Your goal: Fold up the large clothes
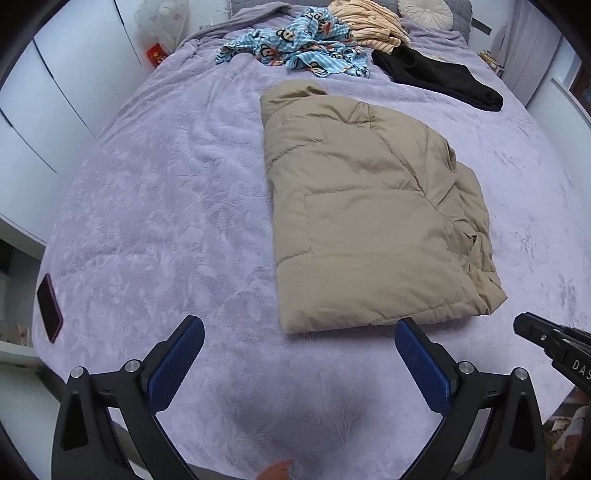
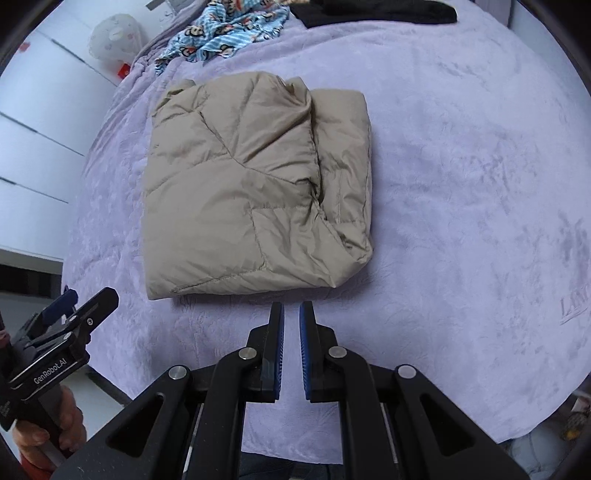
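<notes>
A beige padded jacket [image 1: 362, 214] [image 2: 255, 188] lies folded into a thick rectangle on the lilac blanket [image 1: 166, 206] [image 2: 461, 177] of a bed. My left gripper [image 1: 299, 325] hangs above the blanket just short of the jacket's near edge, its blue pads spread wide with nothing between them. My right gripper [image 2: 291, 308] is shut and holds nothing; its tips hover just in front of the jacket's near hem. In the left wrist view the right gripper's black tip [image 1: 532, 328] enters from the right edge. A hand holds the left gripper [image 2: 70, 325] at the lower left of the right wrist view.
At the head of the bed lie a blue monkey-print garment [image 1: 299, 44] [image 2: 221, 33], a black garment [image 1: 439, 77] [image 2: 373, 11] and a striped peach one [image 1: 369, 18]. A dark phone [image 1: 50, 308] rests near the bed's left edge. White wardrobe doors [image 1: 55, 92] stand to the left.
</notes>
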The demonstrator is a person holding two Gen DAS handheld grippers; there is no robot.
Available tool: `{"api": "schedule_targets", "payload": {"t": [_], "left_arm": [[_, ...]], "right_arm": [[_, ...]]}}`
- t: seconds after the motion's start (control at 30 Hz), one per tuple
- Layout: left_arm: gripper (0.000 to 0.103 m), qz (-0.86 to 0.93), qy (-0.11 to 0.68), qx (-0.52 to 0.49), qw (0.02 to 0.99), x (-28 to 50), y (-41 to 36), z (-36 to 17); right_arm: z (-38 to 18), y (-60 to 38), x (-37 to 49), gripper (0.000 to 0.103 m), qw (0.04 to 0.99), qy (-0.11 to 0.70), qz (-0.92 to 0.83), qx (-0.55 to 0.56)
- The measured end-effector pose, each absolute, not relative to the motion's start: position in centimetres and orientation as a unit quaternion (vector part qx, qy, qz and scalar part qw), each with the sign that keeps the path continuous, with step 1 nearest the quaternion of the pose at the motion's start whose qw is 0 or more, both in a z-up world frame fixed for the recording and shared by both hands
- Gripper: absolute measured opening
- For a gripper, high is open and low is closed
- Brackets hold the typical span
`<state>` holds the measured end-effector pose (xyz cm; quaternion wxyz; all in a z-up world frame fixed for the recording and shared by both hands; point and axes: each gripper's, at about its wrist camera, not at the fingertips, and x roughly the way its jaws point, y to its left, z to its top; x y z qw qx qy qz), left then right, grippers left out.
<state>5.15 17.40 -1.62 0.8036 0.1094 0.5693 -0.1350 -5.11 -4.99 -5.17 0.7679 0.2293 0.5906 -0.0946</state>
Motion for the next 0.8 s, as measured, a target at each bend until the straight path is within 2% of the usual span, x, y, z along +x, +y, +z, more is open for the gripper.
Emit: {"api": "schedule_targets", "payload": {"t": [0.07, 0.1, 0.13, 0.67, 0.7, 0.73, 0.77, 0.8], "left_arm": [[0.103, -0.128, 0.559, 0.106, 0.812, 4.7, 17.4, -0.6], [0.103, -0.128, 0.556, 0.101, 0.815, 4.6, 17.5, -0.1], [0.103, -0.128, 0.554, 0.096, 0.817, 4.5, 17.5, 0.3], [0.103, -0.121, 0.484, 0.067, 0.864, 4.3, 17.2, 9.3], [0.103, -0.122, 0.481, 0.066, 0.866, 4.3, 17.2, 9.9], [0.103, -0.122, 0.478, 0.066, 0.867, 4.2, 17.2, 10.2], [0.103, -0.121, 0.475, 0.066, 0.869, 4.2, 17.1, 10.6], [0.103, -0.121, 0.472, 0.066, 0.871, 4.1, 17.1, 10.9]], "right_arm": [[-3.7, -4.6, -5.0, 0.035, 0.784, 0.581, -0.094, 0.198], [-3.1, -4.6, -5.0, 0.067, 0.790, 0.576, -0.095, 0.189], [-2.3, -4.4, -5.1, 0.077, 0.799, 0.565, -0.097, 0.181], [5.5, -4.4, -4.3, 0.084, 0.847, 0.494, -0.098, 0.172], [5.9, -4.4, -4.3, 0.087, 0.849, 0.491, -0.100, 0.171], [6.2, -4.3, -4.3, 0.098, 0.850, 0.488, -0.103, 0.168], [6.7, -4.3, -4.3, 0.103, 0.854, 0.483, -0.107, 0.163], [7.2, -4.3, -4.4, 0.103, 0.860, 0.472, -0.111, 0.158]]}}
